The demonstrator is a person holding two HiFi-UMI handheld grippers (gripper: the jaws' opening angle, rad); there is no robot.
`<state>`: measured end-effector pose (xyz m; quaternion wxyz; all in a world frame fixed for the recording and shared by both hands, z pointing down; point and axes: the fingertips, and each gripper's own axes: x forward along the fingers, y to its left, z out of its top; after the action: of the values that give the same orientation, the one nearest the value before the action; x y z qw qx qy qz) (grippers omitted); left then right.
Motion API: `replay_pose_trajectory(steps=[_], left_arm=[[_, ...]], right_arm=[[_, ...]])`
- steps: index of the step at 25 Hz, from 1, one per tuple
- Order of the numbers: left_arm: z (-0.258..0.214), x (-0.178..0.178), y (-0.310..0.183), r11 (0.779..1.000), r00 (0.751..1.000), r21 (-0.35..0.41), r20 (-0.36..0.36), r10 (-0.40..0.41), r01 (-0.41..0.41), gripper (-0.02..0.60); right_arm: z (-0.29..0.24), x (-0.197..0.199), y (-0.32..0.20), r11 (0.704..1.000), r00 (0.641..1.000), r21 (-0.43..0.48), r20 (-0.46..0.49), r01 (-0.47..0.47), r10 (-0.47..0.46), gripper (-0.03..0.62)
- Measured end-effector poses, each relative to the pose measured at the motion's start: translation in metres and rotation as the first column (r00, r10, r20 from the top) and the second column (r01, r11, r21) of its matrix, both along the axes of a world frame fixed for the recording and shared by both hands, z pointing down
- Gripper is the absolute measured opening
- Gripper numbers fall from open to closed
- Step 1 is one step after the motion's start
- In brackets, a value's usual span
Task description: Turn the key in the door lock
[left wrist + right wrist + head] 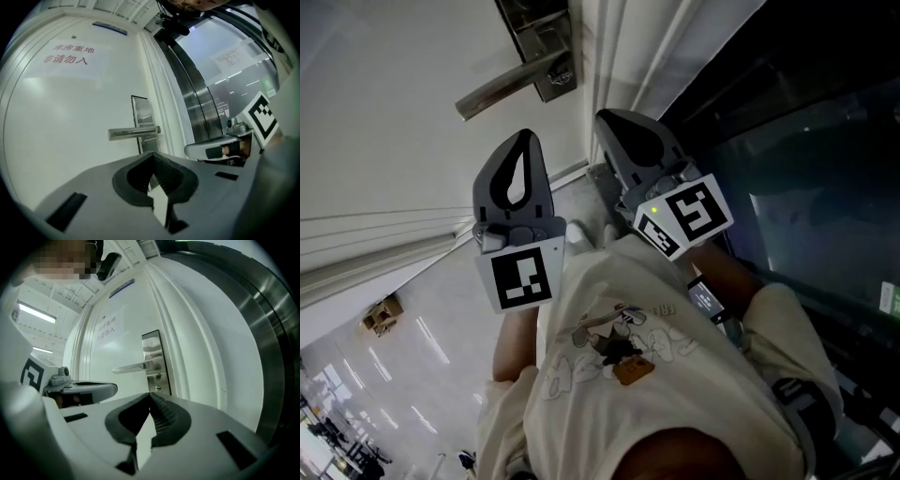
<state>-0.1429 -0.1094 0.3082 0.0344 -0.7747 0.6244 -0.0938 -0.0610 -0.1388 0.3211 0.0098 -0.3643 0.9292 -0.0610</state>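
Note:
A white door carries a steel lock plate point(546, 45) with a lever handle point(511, 82). In the right gripper view, the round lock cylinder point(158, 388) sits on the plate point(153, 355) just under the handle point(133, 367); I cannot make out a key in it. My left gripper point(525, 139) points level at the door, short of the handle point(133, 133), jaws shut on nothing point(152, 153). Beside it, nearer the door frame, my right gripper point(607, 120) also stands short of the door, its jaws meeting at the tips point(150, 394) with nothing between them.
A white door frame point(614, 56) runs right of the lock. Beyond it stands a dark glass wall point(806, 159) with curved steel posts point(197, 98). A paper sign with red characters point(68, 54) hangs high on the door.

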Motion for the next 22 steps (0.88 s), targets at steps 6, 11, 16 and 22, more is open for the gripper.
replay_pose_trajectory(steps=[6, 11, 16, 22], left_arm=[[-0.007, -0.012, 0.005, 0.998, 0.999, 0.043, -0.029, -0.034, 0.035, 0.006], [-0.010, -0.015, 0.015, 0.997, 0.998, 0.056, -0.019, -0.058, 0.059, 0.006], [-0.003, -0.021, 0.007, 0.998, 0.998, 0.044, -0.019, -0.053, 0.054, 0.006], [-0.001, -0.014, 0.005, 0.999, 0.999, 0.023, -0.021, -0.030, 0.030, 0.006]], right_arm=[[-0.005, -0.027, -0.003, 0.997, 0.997, 0.020, -0.011, 0.079, -0.079, 0.006], [-0.010, -0.032, 0.008, 0.993, 0.993, 0.033, -0.028, 0.112, -0.111, 0.006], [-0.006, -0.036, 0.002, 0.995, 0.995, 0.026, -0.014, 0.098, -0.097, 0.006], [-0.021, -0.035, 0.000, 0.996, 0.996, 0.029, -0.011, 0.085, -0.084, 0.006]])
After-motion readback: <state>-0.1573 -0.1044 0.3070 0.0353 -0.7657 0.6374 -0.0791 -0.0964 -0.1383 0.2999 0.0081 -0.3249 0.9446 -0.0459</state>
